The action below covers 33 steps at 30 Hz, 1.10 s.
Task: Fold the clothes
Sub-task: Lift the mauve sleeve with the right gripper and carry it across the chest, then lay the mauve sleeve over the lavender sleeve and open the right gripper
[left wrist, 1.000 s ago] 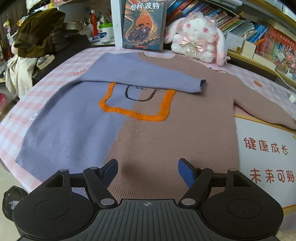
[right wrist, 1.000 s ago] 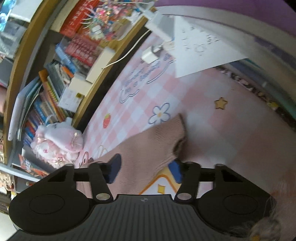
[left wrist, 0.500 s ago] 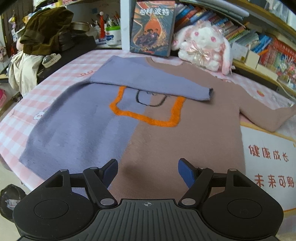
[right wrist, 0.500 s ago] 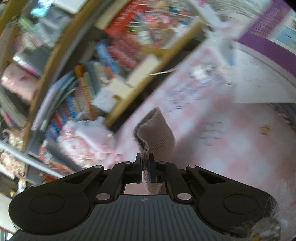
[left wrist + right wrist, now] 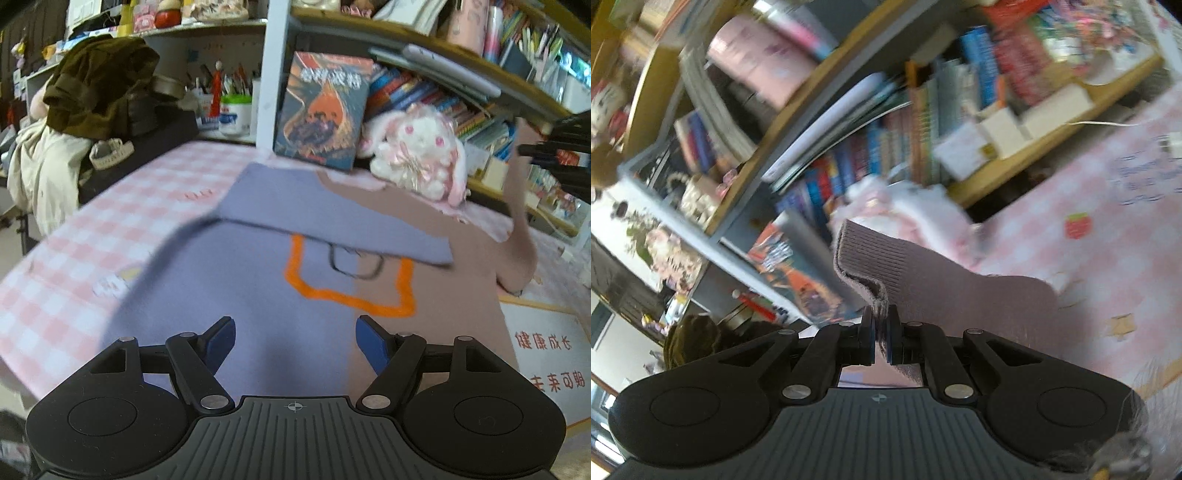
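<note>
- Sweater (image 5: 332, 325): a two-tone knit, lavender-blue on one half and mauve-brown on the other, lies spread flat on the pink-and-white checked tablecloth (image 5: 122, 221). An orange outlined panel (image 5: 351, 295) sits at chest level across the colour seam.
- Blue sleeve (image 5: 332, 221): folded across the chest, lying flat over the top of the orange panel, with its cuff end resting on the brown half.
- Brown sleeve (image 5: 923, 273): raised off the table — in the left wrist view it rises as a blurred strip at the right edge towards the right gripper's dark body.
- Right gripper (image 5: 881, 339): jaws pressed together, pinching the brown sleeve just behind its ribbed cuff (image 5: 857, 251). The cuff projects forward past the blue pads; the rest of the sleeve trails down to the table on the right.
- Left gripper (image 5: 295, 339): jaws spread wide, nothing between the pads. It hovers over the lower part of the sweater, near the hem; contact with the fabric cannot be determined.
- Background: a white plush rabbit (image 5: 417, 147) and an upright book (image 5: 325, 110) stand at the far table edge just beyond the sweater's neckline, in front of a filled bookshelf (image 5: 461, 74).
- A white card with red characters (image 5: 546, 354) lies on the table just beside the brown half of the sweater.
- Image quality: both views show motion blur — fine detail on the shelves is unreadable.
</note>
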Available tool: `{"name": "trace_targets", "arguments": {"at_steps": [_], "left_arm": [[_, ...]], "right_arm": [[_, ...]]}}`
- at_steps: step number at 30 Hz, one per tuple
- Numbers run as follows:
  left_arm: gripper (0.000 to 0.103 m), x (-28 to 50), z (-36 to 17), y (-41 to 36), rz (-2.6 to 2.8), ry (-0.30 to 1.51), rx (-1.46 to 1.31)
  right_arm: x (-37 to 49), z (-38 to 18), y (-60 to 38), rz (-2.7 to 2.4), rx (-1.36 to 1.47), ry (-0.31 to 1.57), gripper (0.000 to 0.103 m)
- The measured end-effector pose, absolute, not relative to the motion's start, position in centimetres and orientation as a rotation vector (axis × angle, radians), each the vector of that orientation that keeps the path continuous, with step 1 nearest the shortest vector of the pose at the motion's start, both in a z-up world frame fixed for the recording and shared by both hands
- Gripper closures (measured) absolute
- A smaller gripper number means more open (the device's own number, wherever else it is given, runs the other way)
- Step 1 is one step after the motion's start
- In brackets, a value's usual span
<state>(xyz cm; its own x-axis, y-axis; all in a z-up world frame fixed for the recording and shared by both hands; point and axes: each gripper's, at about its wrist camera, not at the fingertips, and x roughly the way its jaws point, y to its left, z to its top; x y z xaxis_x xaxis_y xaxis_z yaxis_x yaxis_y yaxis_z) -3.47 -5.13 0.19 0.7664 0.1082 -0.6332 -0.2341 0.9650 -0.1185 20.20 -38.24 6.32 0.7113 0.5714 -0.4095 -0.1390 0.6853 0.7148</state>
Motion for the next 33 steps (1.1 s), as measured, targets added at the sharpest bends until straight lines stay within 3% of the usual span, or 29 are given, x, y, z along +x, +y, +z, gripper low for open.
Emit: {"name": "trace_targets", "arguments": {"at_steps": [12,23,26,27,28,33], "left_arm": [[0.029,-6.1,0.2,4.9,0.158,0.654,-0.202],[0.029,-7.4,-0.1,9.4,0.158,0.657,-0.214],[0.029,-7.2,-0.1,9.9,0.152,0.656,-0.212],[0.029,-7.0,0.0,10.0,0.147,0.653,-0.209],[0.029,-6.9,0.0,10.1,0.141,0.650,-0.207],[0.029,-5.5,0.1,9.9,0.094,0.637,-0.200]], "right_arm": [[21.9,6.1,-20.0,0.490,0.555,0.698,0.098],[22.7,1.1,-10.9,0.445,0.442,0.830,0.097],[22.9,-0.3,-9.6,0.463,0.424,0.893,0.087],[22.7,-0.5,-9.3,0.479,0.414,0.909,0.067],[22.5,-0.6,-9.1,0.497,0.405,0.920,0.054],[20.5,-0.3,-9.1,0.570,0.371,0.938,0.053]]}}
